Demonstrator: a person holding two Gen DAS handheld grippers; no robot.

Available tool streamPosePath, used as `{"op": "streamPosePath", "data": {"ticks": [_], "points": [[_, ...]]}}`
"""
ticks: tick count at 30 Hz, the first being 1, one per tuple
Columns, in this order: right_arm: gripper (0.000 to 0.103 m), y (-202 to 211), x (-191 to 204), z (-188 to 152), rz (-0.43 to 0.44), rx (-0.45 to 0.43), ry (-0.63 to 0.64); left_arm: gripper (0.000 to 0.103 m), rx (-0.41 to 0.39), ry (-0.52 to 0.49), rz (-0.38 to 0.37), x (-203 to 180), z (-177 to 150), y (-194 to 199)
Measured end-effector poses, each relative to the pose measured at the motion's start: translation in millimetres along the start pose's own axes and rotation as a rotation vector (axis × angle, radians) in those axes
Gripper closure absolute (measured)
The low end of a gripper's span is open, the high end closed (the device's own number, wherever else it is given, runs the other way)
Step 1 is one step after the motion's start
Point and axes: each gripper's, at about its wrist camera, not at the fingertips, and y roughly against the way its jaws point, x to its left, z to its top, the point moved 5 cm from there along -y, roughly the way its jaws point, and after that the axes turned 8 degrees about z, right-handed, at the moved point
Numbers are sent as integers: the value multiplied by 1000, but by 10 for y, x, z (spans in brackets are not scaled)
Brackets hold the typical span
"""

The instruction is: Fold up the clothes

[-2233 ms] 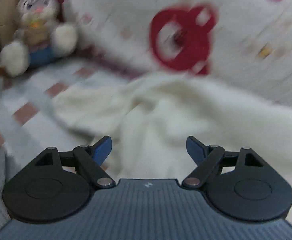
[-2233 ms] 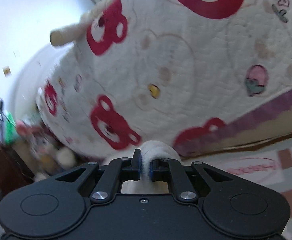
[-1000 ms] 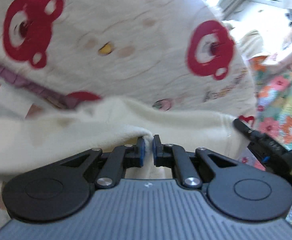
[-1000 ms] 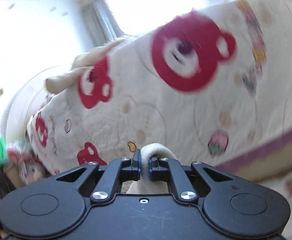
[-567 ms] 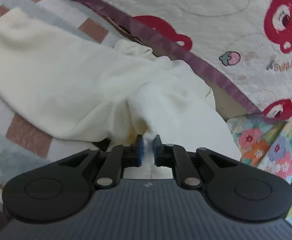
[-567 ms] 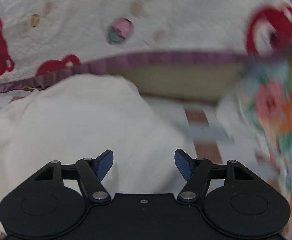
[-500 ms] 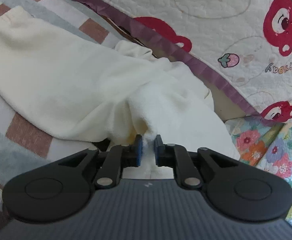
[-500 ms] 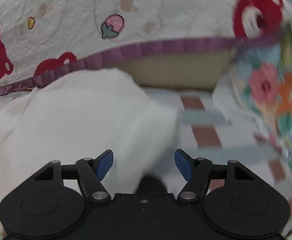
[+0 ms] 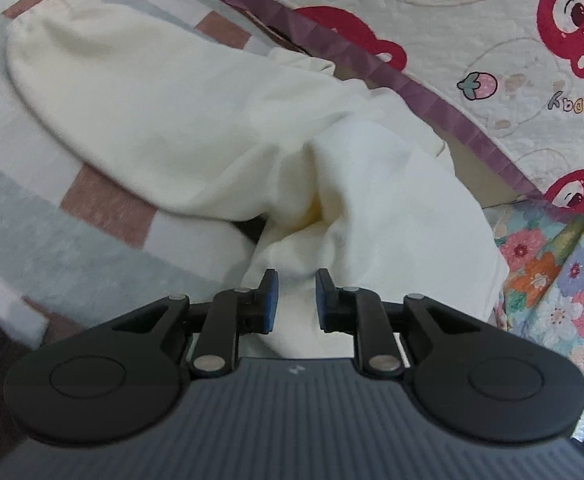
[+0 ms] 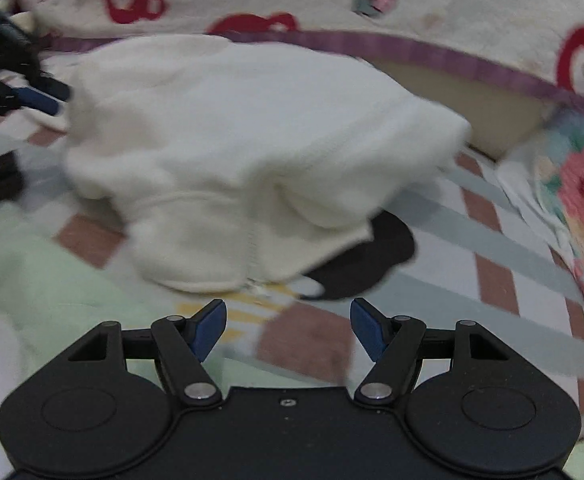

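Left gripper [image 9: 293,300]: black two-finger tongs with blue pads, jaws opening; a bunched fold of the cream fleece garment [image 9: 220,128] sits between the pads, which no longer appear to press on it

Right gripper [image 10: 288,330]: same make, jaws spread wide, nothing between them; hovers over bare bedding just short of the garment's near hem

Cream fleece garment [image 10: 252,140]: soft, thick, lying in a loose doubled heap on the checked bedsheet of grey, white and brown squares [image 9: 104,204]; one long rounded panel stretches away to the left in the left wrist view; a dark patch shows under its near edge, nature unclear

White quilted cover with red bear print and purple trim [image 9: 491,20]: lies just behind the garment

Floral quilt [image 9: 551,264]: to the right

Step in hand, judged: letting go after laying the garment down

Next move, judged: both tongs need a fresh hold on an edge or corner to carry it across
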Motion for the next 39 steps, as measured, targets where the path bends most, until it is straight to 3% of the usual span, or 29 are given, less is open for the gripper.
{"op": "streamPosePath", "data": {"ticks": [6, 9, 13, 19, 20, 21, 22, 23, 25, 28, 32, 35, 39], "points": [[30, -174, 336, 141, 57, 21, 14, 72, -21, 19, 10, 74, -34, 55], [29, -215, 558, 228, 114, 9, 115, 68, -24, 31, 8, 100, -34, 53], [29, -481, 657, 365, 95, 26, 154, 62, -39, 40, 14, 98, -7, 52], [21, -944, 1049, 439, -41, -31, 554, 61, -21, 49, 54, 137, 16, 70], [25, -987, 1059, 475, -59, -63, 582, 61, -32, 36, 67, 131, 40, 134], [53, -1001, 1053, 533, -64, -71, 588, 61, -63, 17, 75, 116, 80, 233], [72, -1012, 1044, 594, -65, -68, 591, 59, -97, 1, 80, 111, 128, 335], [88, -961, 1017, 675, -67, -82, 578, 58, -125, -3, 80, 118, 176, 416], [89, -779, 921, 867, -69, -129, 513, 56, -134, 27, 69, 169, 216, 444], [89, -392, 645, 1163, -44, -209, 299, 56, -133, 68, 67, 241, 246, 431], [89, -76, 109, 1287, -59, -277, 53, 56, -145, -110, 228, 58, 188, 367], [89, -86, -344, 1260, -56, -287, -120, 55, -113, -128, 213, -17, 147, 315], [89, -239, -807, 1163, -35, -280, -279, 48, -151, -301, 307, -225, 96, 211]]}}
